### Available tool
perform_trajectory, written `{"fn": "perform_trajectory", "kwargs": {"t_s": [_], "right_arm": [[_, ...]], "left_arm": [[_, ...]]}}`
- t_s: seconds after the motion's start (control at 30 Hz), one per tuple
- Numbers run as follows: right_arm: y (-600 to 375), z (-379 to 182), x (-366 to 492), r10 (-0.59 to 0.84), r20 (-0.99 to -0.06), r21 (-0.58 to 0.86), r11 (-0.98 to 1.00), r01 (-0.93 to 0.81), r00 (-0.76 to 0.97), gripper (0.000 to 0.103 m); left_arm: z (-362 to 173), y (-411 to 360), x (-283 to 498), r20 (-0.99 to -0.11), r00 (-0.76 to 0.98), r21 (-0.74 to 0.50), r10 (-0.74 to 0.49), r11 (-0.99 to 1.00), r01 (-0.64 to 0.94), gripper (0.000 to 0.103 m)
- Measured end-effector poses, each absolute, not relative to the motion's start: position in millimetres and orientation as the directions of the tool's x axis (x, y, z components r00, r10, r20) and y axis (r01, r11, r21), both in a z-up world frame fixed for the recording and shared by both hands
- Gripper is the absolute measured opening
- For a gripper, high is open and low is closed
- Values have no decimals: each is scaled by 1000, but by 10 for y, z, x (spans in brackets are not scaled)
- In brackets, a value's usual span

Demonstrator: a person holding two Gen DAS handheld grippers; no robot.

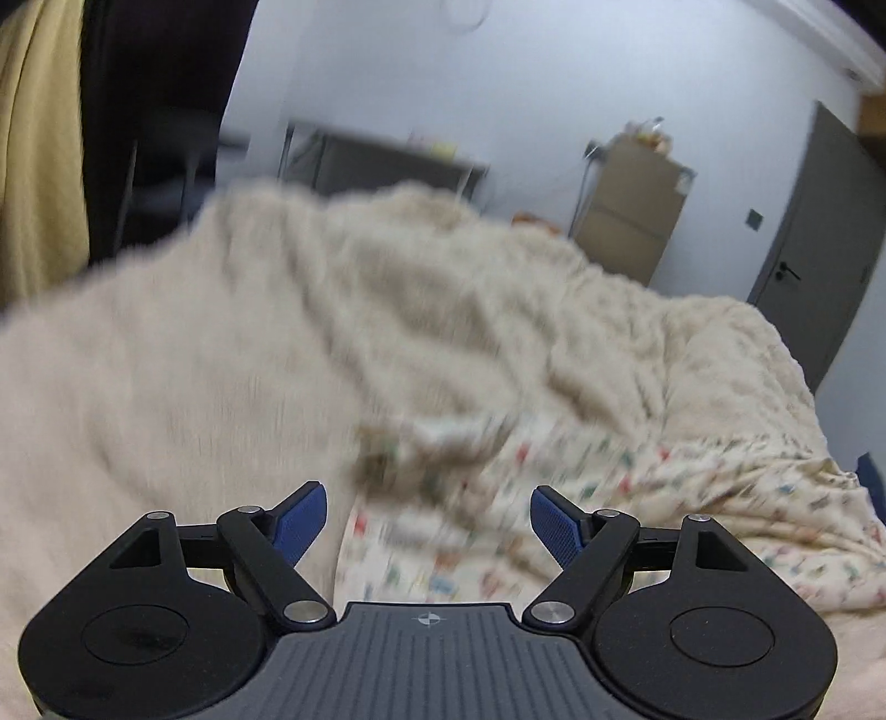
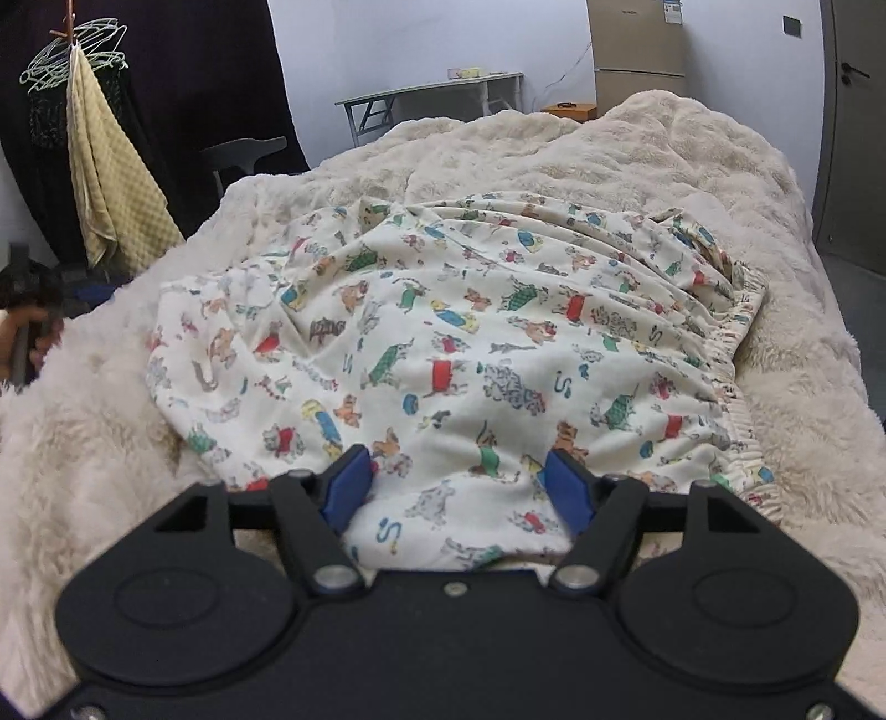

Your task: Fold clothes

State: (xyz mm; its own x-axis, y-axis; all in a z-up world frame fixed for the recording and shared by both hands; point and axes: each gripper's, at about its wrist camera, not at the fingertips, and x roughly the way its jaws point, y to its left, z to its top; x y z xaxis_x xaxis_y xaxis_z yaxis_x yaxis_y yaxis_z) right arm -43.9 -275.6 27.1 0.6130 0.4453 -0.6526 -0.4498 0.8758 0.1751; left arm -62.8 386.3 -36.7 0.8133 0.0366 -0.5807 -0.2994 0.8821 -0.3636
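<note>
Fabric printed with small coloured animals, the garment (image 2: 443, 343), lies spread and rumpled on the cream fluffy blanket (image 2: 692, 183) that covers the bed. Its gathered elastic waistband (image 2: 736, 338) sits toward three o'clock in the right wrist view, and its near hem comes down to six o'clock.

The right tool (image 2: 457, 490) hangs over that near hem with its jaws standing wide. The blue pads (image 2: 346, 487) flank a fold of the printed cloth, which bulges up between them, yet whether either pad presses on it cannot be told. No pinch shows.

The left tool (image 1: 429, 523) is also parted wide, with nothing between its blue pads (image 1: 302, 520). In its blurred view the garment (image 1: 554, 515) lies ahead from twelve to three o'clock of the tool, and the blanket (image 1: 221, 360) fills the area toward ten o'clock; the cloth looks apart from the pads.

Behind the bed stand a folding table (image 2: 437, 91), a tall cabinet (image 2: 637, 50) at one o'clock, and a yellow towel (image 2: 111, 171) hanging at ten o'clock.
</note>
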Motion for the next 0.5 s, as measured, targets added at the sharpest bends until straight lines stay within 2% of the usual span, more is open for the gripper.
{"fn": "perform_trajectory", "kwargs": {"t_s": [0.07,0.2,0.3,0.37,0.43,0.47,0.5], "right_arm": [[-2747,273,-427,443,-654,175,877,-448,613,69],[-2748,268,-433,441,-654,174,878,-446,614,69],[-2740,264,-408,444,-653,180,878,-444,613,70],[-2740,263,-408,445,-653,180,878,-444,613,70],[-2740,264,-411,444,-653,180,878,-444,613,70],[-2737,264,-411,444,-653,180,878,-444,614,70],[-2735,264,-411,444,-653,180,878,-443,614,70]], "left_arm": [[-559,3916,-544,-599,801,-383,16,872,-304,76],[-749,3985,-167,-651,752,-270,107,893,-360,76],[-869,4088,197,-699,713,-279,52,898,-339,72],[-947,4066,384,-728,682,-240,65,909,-342,28],[-925,3989,460,-728,678,-185,104,922,-340,12],[-855,3969,415,-705,702,-196,98,925,-325,2],[-778,3955,359,-680,727,-209,91,927,-311,2]]}}
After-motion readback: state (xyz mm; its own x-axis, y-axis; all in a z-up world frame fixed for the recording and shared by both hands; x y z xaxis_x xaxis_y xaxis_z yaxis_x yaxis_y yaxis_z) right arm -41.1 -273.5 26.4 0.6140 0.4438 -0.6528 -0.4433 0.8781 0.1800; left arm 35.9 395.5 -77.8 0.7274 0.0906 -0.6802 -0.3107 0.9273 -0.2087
